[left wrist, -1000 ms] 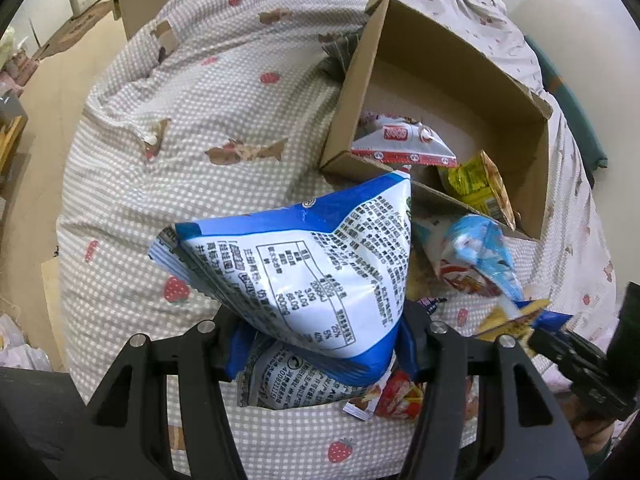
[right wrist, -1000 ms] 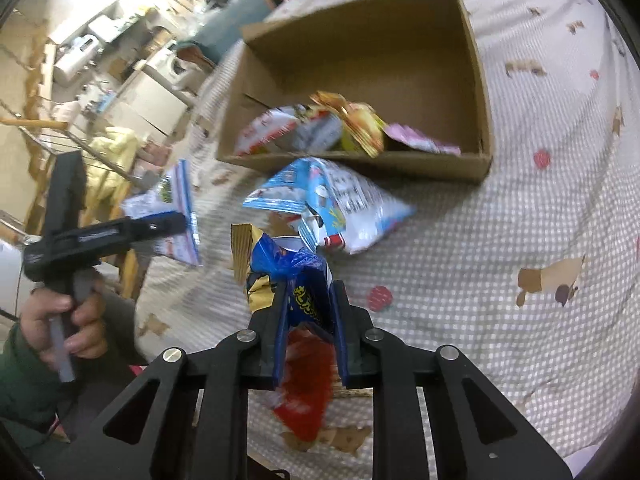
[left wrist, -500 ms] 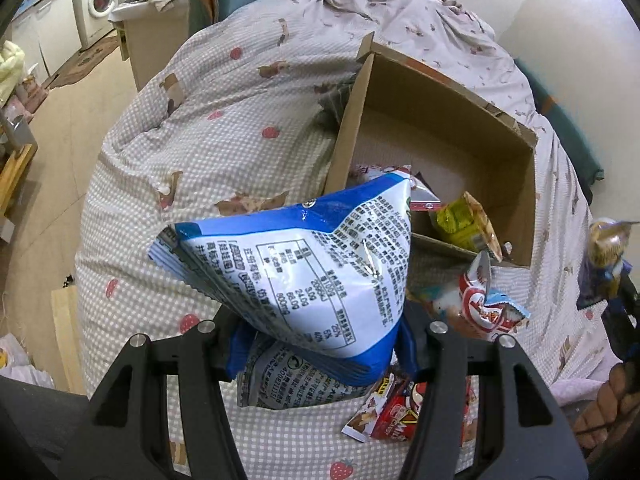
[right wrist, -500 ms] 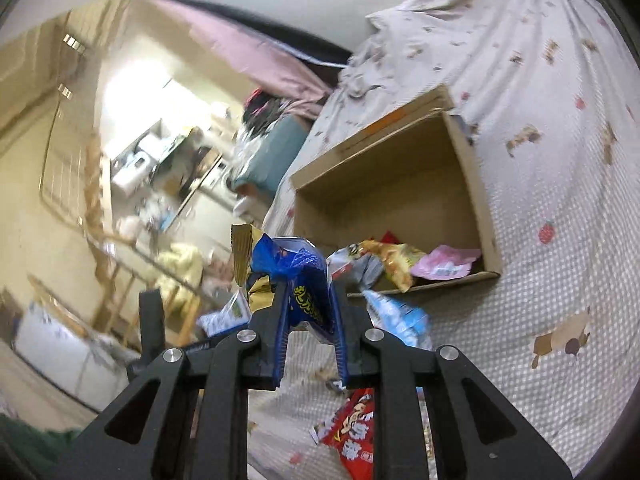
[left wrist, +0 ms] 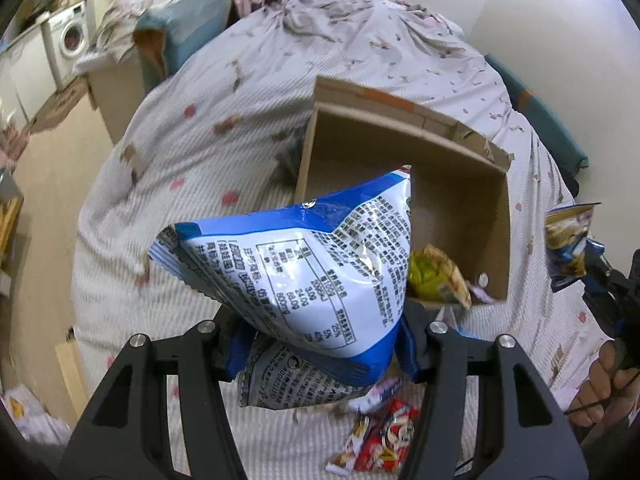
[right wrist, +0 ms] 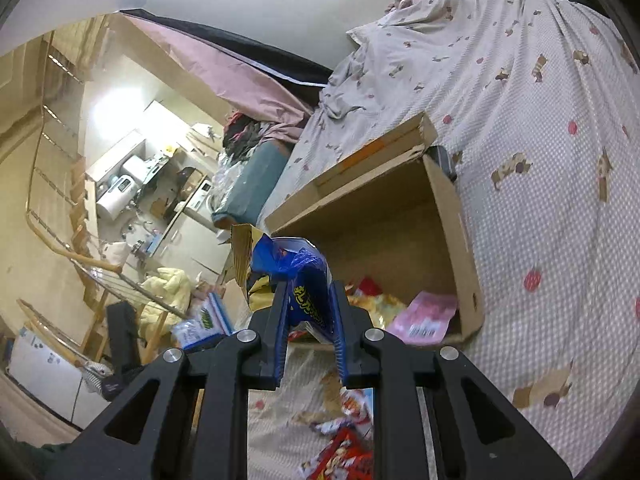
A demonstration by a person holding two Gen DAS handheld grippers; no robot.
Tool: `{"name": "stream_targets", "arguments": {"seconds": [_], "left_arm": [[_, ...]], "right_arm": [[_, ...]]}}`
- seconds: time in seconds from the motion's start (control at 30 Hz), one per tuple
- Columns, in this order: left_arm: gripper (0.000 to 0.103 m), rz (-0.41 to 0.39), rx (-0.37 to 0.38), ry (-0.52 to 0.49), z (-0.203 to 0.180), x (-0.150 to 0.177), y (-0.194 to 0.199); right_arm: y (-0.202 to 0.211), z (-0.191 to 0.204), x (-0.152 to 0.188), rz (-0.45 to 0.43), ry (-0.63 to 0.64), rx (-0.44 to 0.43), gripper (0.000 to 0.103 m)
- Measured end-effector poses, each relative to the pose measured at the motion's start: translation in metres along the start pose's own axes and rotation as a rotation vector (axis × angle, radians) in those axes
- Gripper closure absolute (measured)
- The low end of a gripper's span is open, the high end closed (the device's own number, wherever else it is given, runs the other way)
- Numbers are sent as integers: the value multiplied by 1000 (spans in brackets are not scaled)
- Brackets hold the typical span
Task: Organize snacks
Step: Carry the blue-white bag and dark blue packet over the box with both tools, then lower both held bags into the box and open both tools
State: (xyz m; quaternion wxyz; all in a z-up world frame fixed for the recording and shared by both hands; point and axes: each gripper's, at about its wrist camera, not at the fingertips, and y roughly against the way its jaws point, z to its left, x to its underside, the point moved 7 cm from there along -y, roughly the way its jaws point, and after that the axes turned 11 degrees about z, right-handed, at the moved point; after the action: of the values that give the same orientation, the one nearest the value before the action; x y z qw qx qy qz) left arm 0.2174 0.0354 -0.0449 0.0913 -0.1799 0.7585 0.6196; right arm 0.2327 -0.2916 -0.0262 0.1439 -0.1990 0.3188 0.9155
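Note:
My left gripper [left wrist: 320, 340] is shut on a blue and white snack bag [left wrist: 304, 268], held up above the bed in front of the open cardboard box [left wrist: 404, 120]. A yellow packet [left wrist: 432, 276] lies inside the box. My right gripper [right wrist: 308, 320] is shut on a blue and gold snack bag [right wrist: 300, 268], held in the air near the box [right wrist: 448, 216]; that bag also shows at the right edge of the left wrist view [left wrist: 568, 240]. A pink packet [right wrist: 428, 316] and other snacks lie in the box.
The box sits on a bed with a checked, strawberry-print cover [left wrist: 208, 152]. Red snack packets [left wrist: 384, 440] lie loose on the cover below the grippers, also in the right wrist view [right wrist: 344, 456]. A room with a washing machine [left wrist: 68, 36] lies to the left.
Both grippers have risen with their bags. The box now sits lower and farther in both views, and more of the room shows. The light blue bag in front of the box has dropped out of sight.

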Motion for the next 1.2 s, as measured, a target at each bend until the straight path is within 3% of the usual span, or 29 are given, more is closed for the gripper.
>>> {"name": "stream_targets", "arguments": {"seconds": [0.23,0.37,0.63,0.77,1.03,1.13,1.2], "left_arm": [[49,-25,-18,-77,-21,-45,-20],[49,-12,12,-99,-28,-55,-43],[49,17,-1,-138,-31,-56,-82],[49,74,17,-130,-35,-51,-96],[47,98,1,-179,-43,-42,-110],[47,150,70,-126,-43,-38,-112],[45,151,77,-129,-45,-37,-110]], "right_arm": [[-35,-24,-26,50,-14,77,83],[-56,-43,-29,89,-40,122,83],[-83,-64,-17,172,-69,180,82],[-96,-68,-11,218,-57,220,82],[-102,-70,-6,244,-43,259,82],[-104,-69,-6,248,-48,253,80],[-105,-69,-7,247,-44,254,79]]}}
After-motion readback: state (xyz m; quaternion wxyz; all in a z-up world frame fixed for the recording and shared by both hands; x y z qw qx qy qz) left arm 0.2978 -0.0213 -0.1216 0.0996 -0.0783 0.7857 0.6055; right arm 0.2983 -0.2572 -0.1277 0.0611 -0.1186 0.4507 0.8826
